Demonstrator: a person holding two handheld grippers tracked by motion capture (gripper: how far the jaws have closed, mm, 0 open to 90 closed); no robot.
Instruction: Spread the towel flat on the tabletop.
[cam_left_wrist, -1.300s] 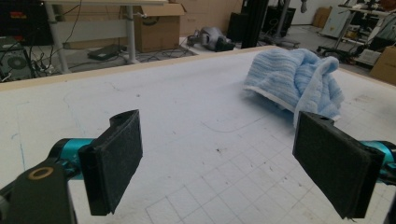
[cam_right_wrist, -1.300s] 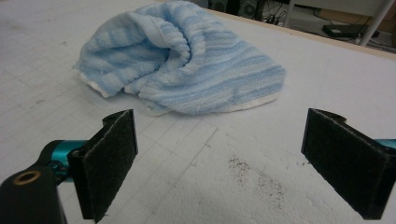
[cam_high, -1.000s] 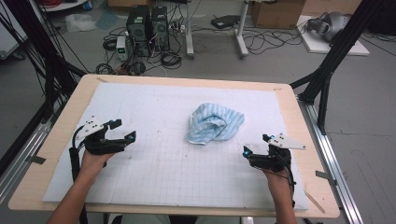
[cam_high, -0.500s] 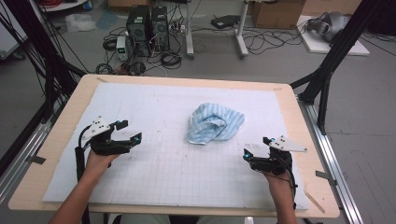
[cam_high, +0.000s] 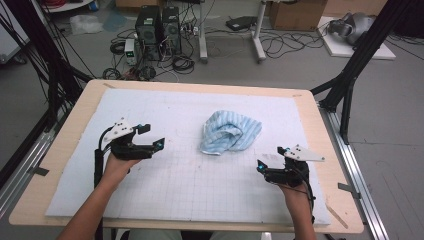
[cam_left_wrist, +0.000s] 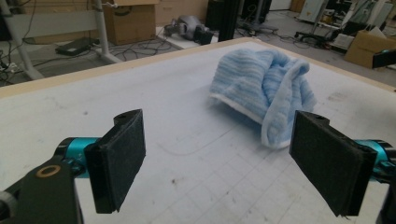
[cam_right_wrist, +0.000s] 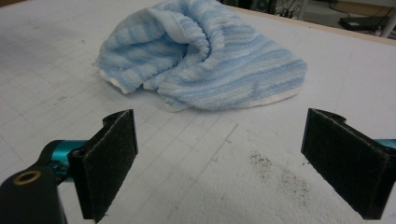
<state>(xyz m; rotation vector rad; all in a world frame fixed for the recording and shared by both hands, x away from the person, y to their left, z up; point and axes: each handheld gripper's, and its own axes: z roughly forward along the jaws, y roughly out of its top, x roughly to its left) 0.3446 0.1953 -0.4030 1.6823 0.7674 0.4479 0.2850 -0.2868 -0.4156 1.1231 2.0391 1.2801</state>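
A crumpled light-blue striped towel (cam_high: 230, 132) lies in a heap near the middle of the white gridded mat (cam_high: 190, 185). My left gripper (cam_high: 152, 135) hovers over the mat to the towel's left, open and holding nothing. In the left gripper view the towel (cam_left_wrist: 264, 86) sits ahead and to the right of my left gripper (cam_left_wrist: 229, 163), jaws wide apart. My right gripper (cam_high: 266, 159) is low at the towel's near right, open and empty. The right gripper view has the towel (cam_right_wrist: 205, 58) just beyond my right gripper (cam_right_wrist: 224, 163).
The mat covers a wooden table (cam_high: 320, 115) with black frame legs at both sides. Computers, cables and boxes lie on the floor beyond the far edge. A dark smudge (cam_right_wrist: 275, 172) marks the mat by the right gripper.
My left gripper has moved right, toward the towel. The right gripper has shifted slightly left and nearer the towel. The towel has not moved.
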